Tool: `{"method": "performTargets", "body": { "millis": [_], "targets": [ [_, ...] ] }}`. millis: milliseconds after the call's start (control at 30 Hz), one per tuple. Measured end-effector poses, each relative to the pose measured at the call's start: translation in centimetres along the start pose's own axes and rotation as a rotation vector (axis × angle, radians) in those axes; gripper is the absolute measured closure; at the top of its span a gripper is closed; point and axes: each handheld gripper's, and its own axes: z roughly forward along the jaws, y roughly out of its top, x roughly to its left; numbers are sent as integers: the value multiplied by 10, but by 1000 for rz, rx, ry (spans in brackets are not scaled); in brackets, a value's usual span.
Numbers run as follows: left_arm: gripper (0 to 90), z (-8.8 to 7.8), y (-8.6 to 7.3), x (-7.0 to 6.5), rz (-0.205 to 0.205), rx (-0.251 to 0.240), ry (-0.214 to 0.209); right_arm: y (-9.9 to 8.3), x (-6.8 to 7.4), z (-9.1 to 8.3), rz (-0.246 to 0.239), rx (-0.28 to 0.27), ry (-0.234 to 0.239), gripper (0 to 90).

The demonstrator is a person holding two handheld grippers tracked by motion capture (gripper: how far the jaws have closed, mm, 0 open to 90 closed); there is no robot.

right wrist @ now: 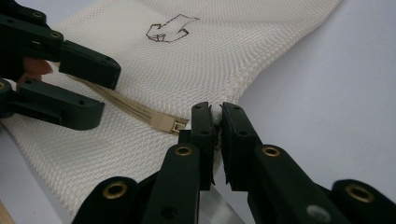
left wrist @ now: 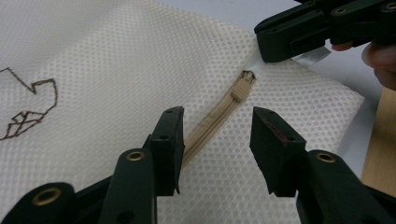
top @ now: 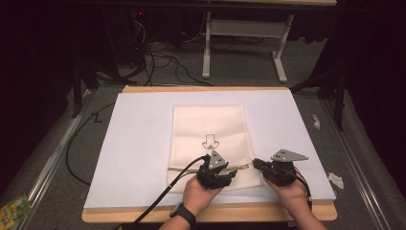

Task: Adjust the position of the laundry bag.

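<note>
The right tool (right wrist: 215, 122) is clamped tight on the edge of the mesh bag (top: 209, 125), just past the end of its zip (left wrist: 219, 114). The left tool (left wrist: 217, 126) stands half open, its jaws either side of the zip, gripping nothing. The bag lies flat on white paper (top: 139, 139) on the bench (top: 210, 211).

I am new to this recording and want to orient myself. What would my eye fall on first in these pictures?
First, the cream mesh bag with a small dark drawing, lying flat in the middle of the white sheet. Next, the right gripper, shut on the bag's edge near the end of the zipper. The left gripper is open, one jaw on each side of the zipper line, short of the slider.
</note>
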Motion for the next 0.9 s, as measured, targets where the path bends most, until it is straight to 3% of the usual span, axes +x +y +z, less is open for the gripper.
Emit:
{"method": "performTargets", "body": {
  "millis": [500, 900],
  "targets": [
    [587, 33, 9, -15, 12, 20, -23, 1, 0, -1, -5, -12, 7, 857],
    [743, 36, 10, -20, 35, 4, 0, 2, 1, -1, -8, -12, 9, 857]
  ]
}}
